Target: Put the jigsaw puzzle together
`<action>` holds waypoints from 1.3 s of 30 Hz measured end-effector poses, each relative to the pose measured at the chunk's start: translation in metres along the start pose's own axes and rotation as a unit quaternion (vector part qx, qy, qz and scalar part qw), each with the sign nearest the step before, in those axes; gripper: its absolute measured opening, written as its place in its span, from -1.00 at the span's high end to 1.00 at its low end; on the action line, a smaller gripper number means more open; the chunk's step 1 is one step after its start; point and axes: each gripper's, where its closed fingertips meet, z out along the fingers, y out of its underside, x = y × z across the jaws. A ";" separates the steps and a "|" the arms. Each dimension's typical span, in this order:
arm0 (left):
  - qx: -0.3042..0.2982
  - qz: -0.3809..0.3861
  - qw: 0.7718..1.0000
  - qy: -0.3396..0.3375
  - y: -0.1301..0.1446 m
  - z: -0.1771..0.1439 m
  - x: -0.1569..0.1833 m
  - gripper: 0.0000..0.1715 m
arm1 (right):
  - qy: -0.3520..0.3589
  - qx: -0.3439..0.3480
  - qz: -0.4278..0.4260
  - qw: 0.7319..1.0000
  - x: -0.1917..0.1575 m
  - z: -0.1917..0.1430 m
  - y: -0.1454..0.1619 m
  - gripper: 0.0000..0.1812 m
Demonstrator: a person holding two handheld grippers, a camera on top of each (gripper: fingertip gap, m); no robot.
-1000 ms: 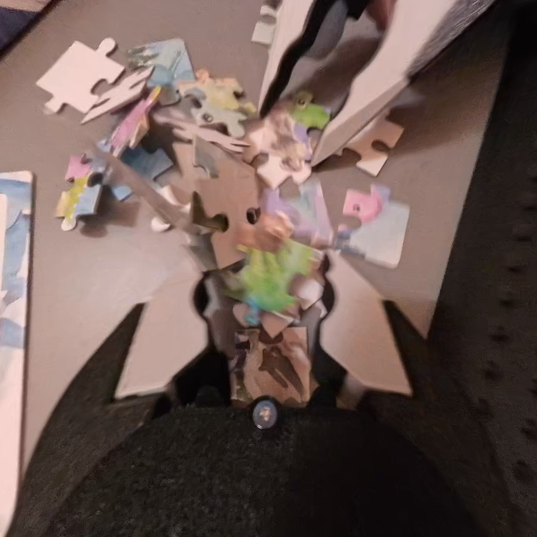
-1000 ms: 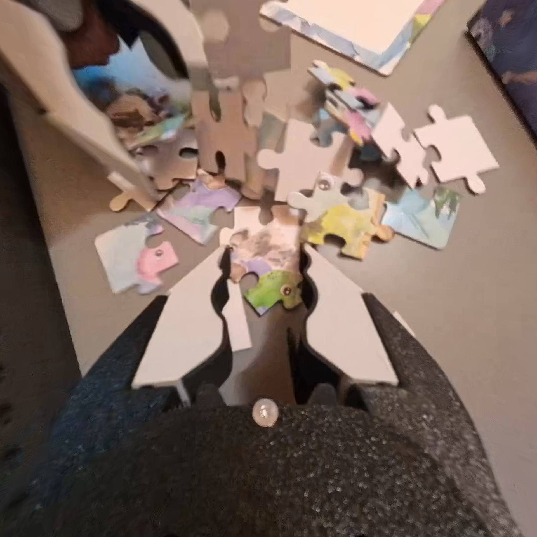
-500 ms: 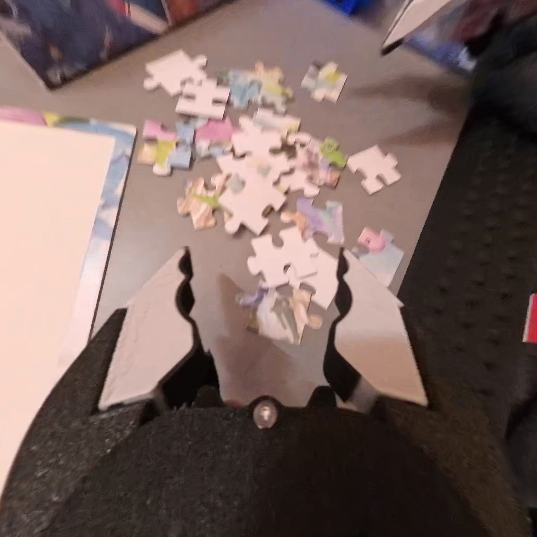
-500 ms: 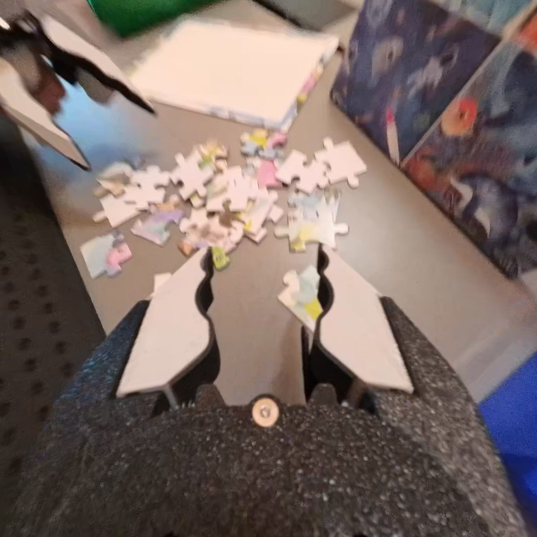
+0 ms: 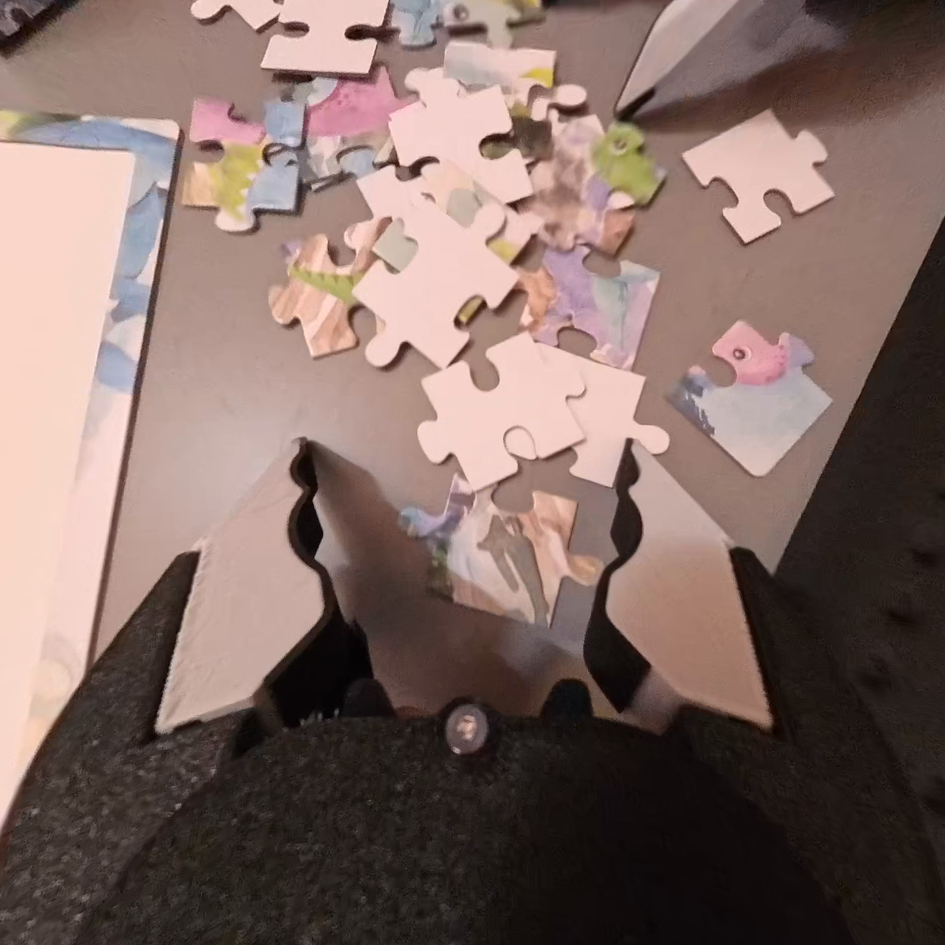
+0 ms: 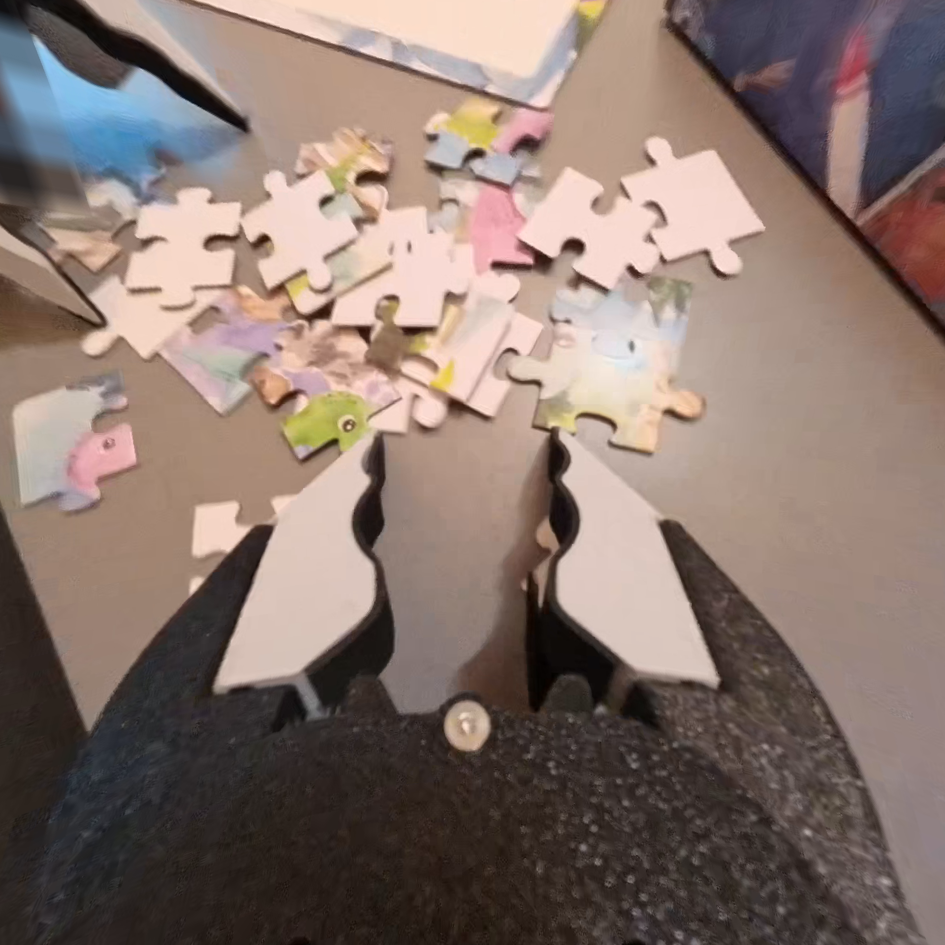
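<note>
Several jigsaw pieces lie in a loose pile on the grey table, some picture up, some white side up. My left gripper is open and empty, low over the pile's near end. A colourful piece lies on the table between its jaws, with two white pieces just ahead. My right gripper is open and empty, just short of the pile. A green piece lies by its left tip and a pale blue piece by its right tip.
The puzzle board lies left of the pile and shows in the right wrist view at the top. A pink fish piece lies apart near the table edge. A dark dotted mat borders the table. A colourful box stands at the right.
Both grippers were closed down among the pieces a second ago. They opened, drew back from the pile, and have now come in low again. The pieces lie more spread out.
</note>
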 end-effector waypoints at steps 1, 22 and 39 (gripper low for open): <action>-0.001 0.004 1.000 0.004 -0.007 0.006 0.001 -0.32 | 0.000 -0.001 -0.007 1.000 -0.005 0.010 -0.008 0.22; 0.068 -0.031 0.997 -0.033 -0.066 0.010 -0.075 -0.02 | 0.033 0.035 0.069 0.996 0.068 0.046 -0.086 -0.10; 0.035 0.035 0.998 0.034 -0.091 0.065 -0.018 0.63 | -0.073 -0.046 -0.070 0.994 0.008 0.069 -0.064 0.50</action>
